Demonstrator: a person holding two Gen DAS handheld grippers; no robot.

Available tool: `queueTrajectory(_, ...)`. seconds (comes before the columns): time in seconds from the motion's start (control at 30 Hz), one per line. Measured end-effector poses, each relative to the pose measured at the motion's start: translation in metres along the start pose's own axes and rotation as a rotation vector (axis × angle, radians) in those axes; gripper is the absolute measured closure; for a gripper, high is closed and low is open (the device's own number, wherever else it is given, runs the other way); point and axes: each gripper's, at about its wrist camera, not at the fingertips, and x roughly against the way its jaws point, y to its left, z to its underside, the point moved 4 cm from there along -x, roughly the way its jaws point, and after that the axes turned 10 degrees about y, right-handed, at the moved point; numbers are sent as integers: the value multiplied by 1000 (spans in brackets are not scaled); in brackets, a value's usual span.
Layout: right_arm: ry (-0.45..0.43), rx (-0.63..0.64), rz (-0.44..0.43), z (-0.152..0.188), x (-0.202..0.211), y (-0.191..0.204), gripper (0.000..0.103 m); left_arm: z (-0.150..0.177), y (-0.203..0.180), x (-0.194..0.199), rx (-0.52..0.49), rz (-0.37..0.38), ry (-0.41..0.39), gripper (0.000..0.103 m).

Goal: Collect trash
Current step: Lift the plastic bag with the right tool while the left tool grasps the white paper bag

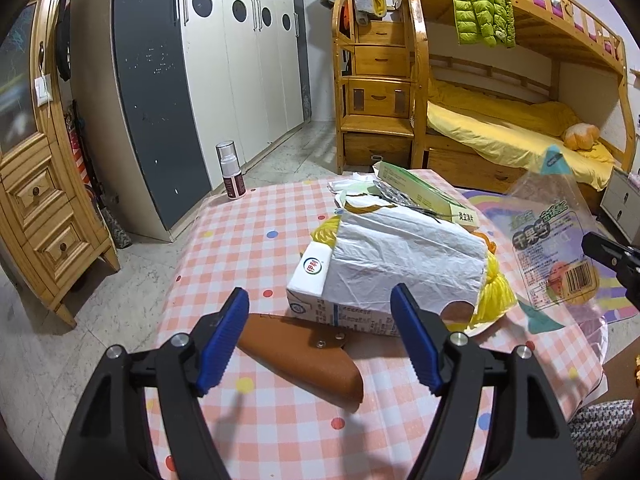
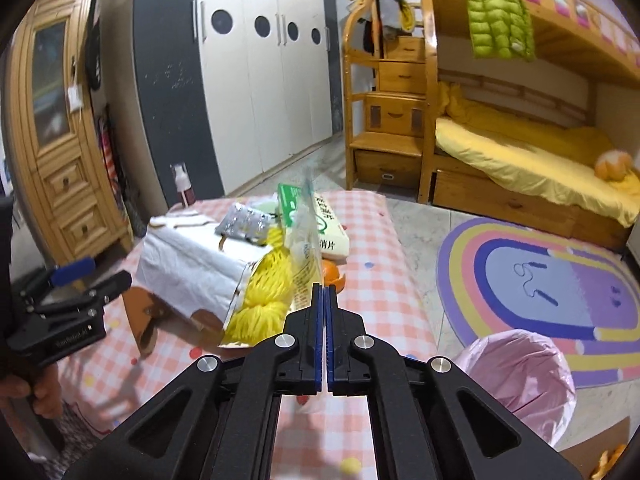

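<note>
- Your left gripper (image 1: 320, 312) sits at the lower centre of the left wrist view, jaws spread wide and holding nothing, over the brown case (image 1: 304, 356) on the checked tablecloth (image 1: 248, 248)
- Past it lies the milk carton (image 1: 316, 280) under a white bag (image 1: 404, 260), with yellow yarn (image 1: 496, 292) at the bag's right end
- Your right gripper (image 2: 324, 292) is pinched tight on the clear snack wrapper (image 2: 306, 232), held off the table
- Right wrist view shows the wrapper edge-on, its long axis running up the frame; the left wrist view shows its printed face (image 1: 560, 240) at the right
- Only the right wrist view shows the pink-lined bin (image 2: 520, 380), lower right
</note>
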Motion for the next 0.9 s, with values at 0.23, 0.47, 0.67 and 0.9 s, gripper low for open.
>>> queueTrajectory(0.23,-41,10,28,-9,0,-4,102,-12,5,-6,20,28,-7,32)
queueTrajectory(0.47,-46,-18,46,-8,-3,-18,102,-27,-21,-4,-75,22,-55,32)
queueTrajectory(0.67,-31,-50,23,-5,-6,-27,102,-36,-13,-26,-27,120,34,32)
queueTrajectory(0.9,-28,-36,0,-4,-6,-23,102,-36,-5,-48,5,280,115,48)
